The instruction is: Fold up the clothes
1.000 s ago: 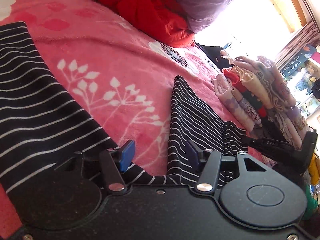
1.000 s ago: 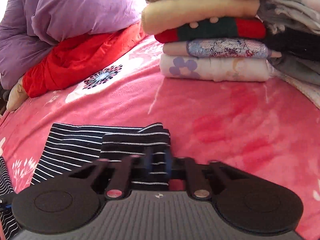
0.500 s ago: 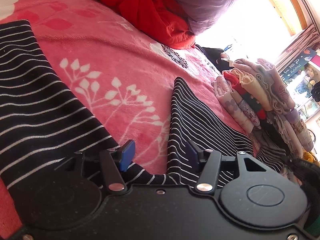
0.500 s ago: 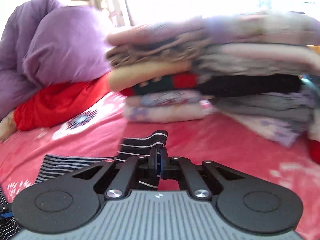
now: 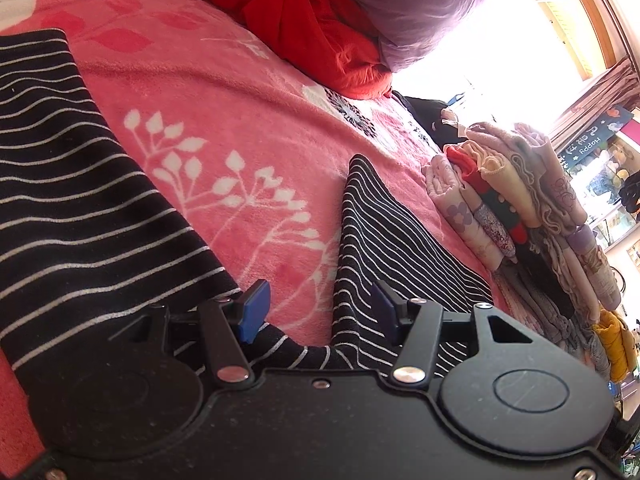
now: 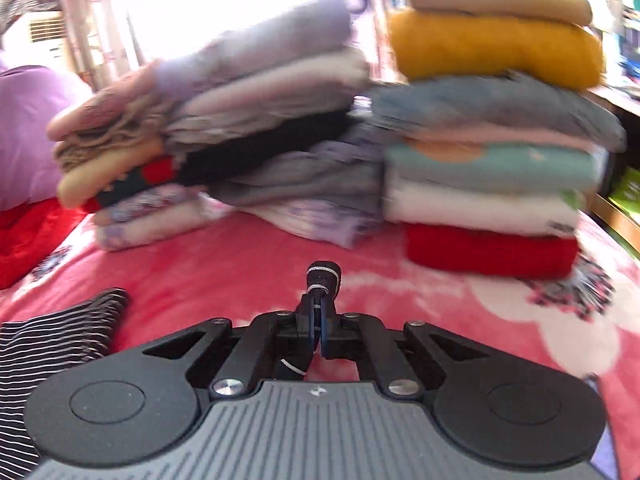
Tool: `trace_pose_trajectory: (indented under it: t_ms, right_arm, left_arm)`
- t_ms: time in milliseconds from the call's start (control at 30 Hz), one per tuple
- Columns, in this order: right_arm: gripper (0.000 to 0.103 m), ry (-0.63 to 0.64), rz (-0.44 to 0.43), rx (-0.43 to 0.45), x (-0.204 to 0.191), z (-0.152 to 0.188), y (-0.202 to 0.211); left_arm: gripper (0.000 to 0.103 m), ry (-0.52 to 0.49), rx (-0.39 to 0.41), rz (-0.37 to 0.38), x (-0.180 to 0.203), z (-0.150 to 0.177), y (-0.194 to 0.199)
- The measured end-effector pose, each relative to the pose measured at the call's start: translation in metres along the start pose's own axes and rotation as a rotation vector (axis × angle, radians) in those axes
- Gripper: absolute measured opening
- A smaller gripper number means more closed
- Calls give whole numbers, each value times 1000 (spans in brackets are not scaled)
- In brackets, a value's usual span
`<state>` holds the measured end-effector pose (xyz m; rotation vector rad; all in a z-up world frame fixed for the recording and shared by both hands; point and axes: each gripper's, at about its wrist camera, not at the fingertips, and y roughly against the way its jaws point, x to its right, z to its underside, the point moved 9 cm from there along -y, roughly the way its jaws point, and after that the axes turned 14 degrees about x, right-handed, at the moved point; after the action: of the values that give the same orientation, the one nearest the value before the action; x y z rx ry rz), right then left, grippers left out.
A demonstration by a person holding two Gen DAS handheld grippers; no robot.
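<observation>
My right gripper (image 6: 318, 330) pinches only a thin fold of the striped garment (image 5: 100, 216) — it may slip out; my left gripper (image 5: 320, 308) stands apart, holding nothing.

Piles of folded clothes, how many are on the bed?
3, in a row on the pink blanket: left pile, middle pile with a black layer, right pile with a mustard sweater. It's blurry; more may hide behind.

Pink floral blanket (image 5: 248, 92), purple pillow (image 5: 408, 8), white air conditioner (image 6: 44, 34), wooden window frame (image 5: 580, 12)
</observation>
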<state>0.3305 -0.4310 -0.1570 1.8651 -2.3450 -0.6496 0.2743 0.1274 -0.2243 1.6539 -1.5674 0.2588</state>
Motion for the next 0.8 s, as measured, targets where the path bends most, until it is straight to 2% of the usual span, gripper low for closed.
trace_pose_trajectory:
  t_ms: [433, 667, 767, 800]
  right_arm:
    - [5, -89, 116, -21, 76, 27, 28]
    - [6, -2, 154, -62, 84, 40, 33]
    - [34, 22, 163, -91, 83, 45, 31]
    - [39, 26, 160, -83, 81, 45, 33]
  left_arm:
    - [55, -10, -3, 3, -1, 0, 0]
    - [55, -9, -2, 3, -1, 1, 1]
    - [55, -4, -1, 5, -1, 0, 1]
    - [55, -3, 0, 5, -1, 0, 1]
